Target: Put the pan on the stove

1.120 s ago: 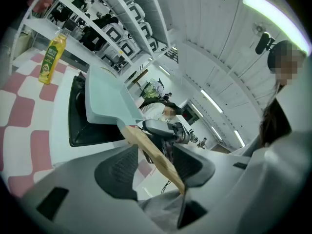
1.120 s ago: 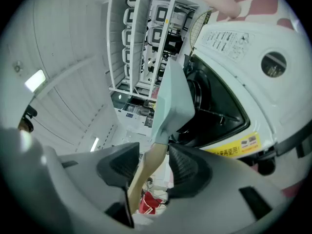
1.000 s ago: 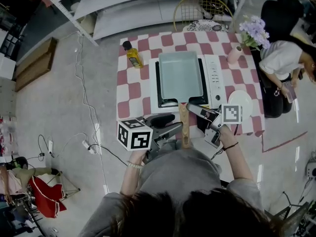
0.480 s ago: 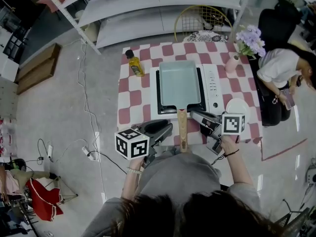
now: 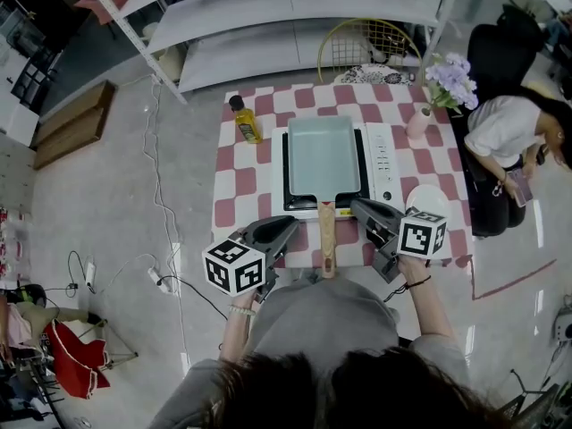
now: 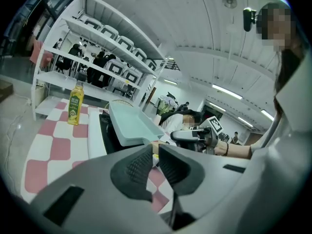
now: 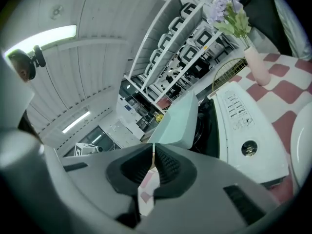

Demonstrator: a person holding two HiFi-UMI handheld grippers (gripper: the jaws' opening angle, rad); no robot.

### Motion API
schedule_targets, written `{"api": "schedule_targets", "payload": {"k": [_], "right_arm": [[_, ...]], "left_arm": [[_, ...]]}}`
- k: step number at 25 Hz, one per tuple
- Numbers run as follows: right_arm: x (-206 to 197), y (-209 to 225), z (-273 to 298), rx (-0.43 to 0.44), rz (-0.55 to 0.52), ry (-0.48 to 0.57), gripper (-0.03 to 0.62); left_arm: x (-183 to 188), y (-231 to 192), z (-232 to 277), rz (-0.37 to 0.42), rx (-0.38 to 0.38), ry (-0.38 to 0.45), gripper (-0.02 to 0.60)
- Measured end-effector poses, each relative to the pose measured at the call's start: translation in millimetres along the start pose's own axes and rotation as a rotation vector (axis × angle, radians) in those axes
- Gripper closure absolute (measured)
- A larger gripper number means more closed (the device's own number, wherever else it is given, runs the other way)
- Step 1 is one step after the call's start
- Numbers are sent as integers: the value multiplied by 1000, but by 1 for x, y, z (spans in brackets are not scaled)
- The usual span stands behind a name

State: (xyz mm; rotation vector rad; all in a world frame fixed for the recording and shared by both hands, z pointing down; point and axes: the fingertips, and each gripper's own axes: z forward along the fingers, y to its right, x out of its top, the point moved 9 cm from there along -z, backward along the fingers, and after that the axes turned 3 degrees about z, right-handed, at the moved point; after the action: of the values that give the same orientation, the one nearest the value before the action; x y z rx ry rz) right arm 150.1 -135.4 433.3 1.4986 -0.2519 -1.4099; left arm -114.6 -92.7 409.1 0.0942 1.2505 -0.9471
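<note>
The pale blue-green rectangular pan (image 5: 323, 155) rests on the black-topped white stove (image 5: 384, 155), its wooden handle (image 5: 327, 235) pointing toward me. My left gripper (image 5: 288, 224) hovers left of the handle, clear of it. Its jaws are closing, with a thin gap and nothing between them. My right gripper (image 5: 357, 206) sits right of the handle, shut and empty. In the left gripper view the pan (image 6: 129, 123) lies beyond the left gripper (image 6: 156, 152). In the right gripper view the pan (image 7: 183, 118) and stove (image 7: 241, 126) lie past the right gripper (image 7: 153, 152).
The stove stands on a red-and-white checked table (image 5: 241, 172). A yellow oil bottle (image 5: 244, 119) is at the back left, a pink vase of purple flowers (image 5: 420, 119) at the back right, a white plate (image 5: 427, 197) at the front right. A person (image 5: 509, 128) sits by the table's right side.
Both grippers have drawn back from the pan's handle toward the near table edge, and their jaws have closed from wide open. The pan has stayed on the stove.
</note>
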Motion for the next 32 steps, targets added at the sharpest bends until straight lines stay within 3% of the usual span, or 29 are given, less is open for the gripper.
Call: {"api": "schedule_targets", "payload": {"k": [11,32], "right_arm": [[8,-1,-14,-7,-133,71,569],[14,12,-18,-10,-171,97,571]], "left_arm": [[5,0,-7,100,76,84,546],[4,-2,-3,125,103,83,555]]}}
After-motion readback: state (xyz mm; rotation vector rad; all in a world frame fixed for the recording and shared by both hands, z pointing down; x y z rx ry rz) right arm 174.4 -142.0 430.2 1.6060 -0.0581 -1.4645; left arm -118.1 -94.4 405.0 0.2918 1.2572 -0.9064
